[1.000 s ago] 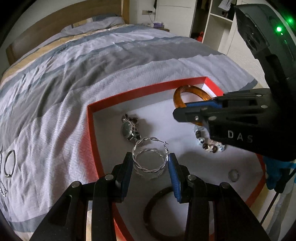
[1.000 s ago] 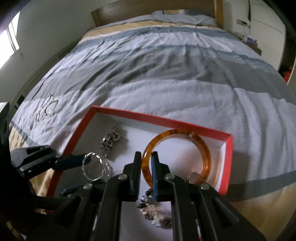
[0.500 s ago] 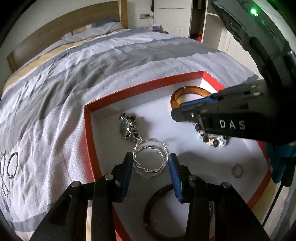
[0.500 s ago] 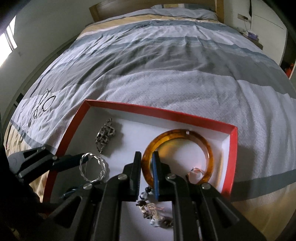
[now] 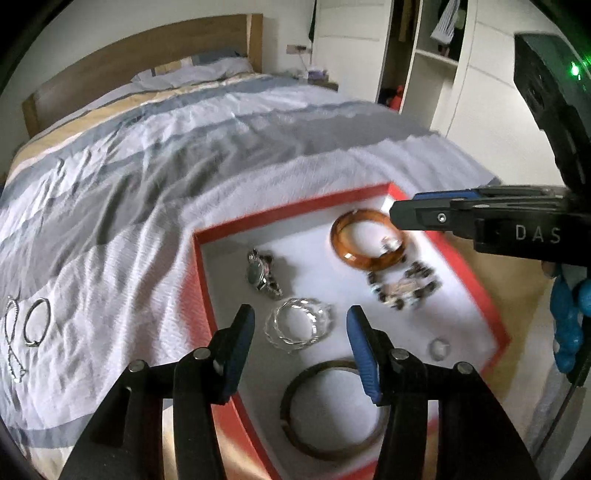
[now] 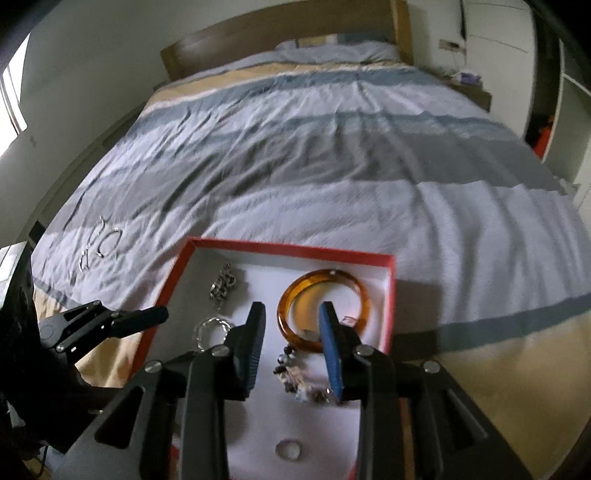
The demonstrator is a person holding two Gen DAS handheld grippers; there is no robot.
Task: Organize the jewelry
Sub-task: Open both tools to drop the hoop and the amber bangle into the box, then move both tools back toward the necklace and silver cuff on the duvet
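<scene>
A red-rimmed box (image 5: 201,258) (image 6: 280,249) with a white floor lies on the bed. In it rest a twisted silver bangle (image 5: 297,325) (image 6: 210,330), an amber bangle (image 5: 365,240) (image 6: 321,308), a watch (image 5: 260,273) (image 6: 223,284), a beaded bracelet (image 5: 404,286) (image 6: 299,384), a dark bangle (image 5: 332,395) and a small ring (image 5: 439,347) (image 6: 289,449). My left gripper (image 5: 300,321) hangs above the silver bangle, its jaws opening, nothing pressed between them. My right gripper (image 6: 291,312) hovers over the amber bangle, jaws opening and clear of it.
Loose silver hoops and a chain (image 5: 26,332) (image 6: 101,245) lie on the striped bedcover left of the box. A wooden headboard (image 6: 280,33) is at the far end. White wardrobes and shelves (image 5: 436,62) stand to the right.
Both grippers let go and rose: the left released the silver bangle, the right the amber bangle. Both bangles now lie on the box floor.
</scene>
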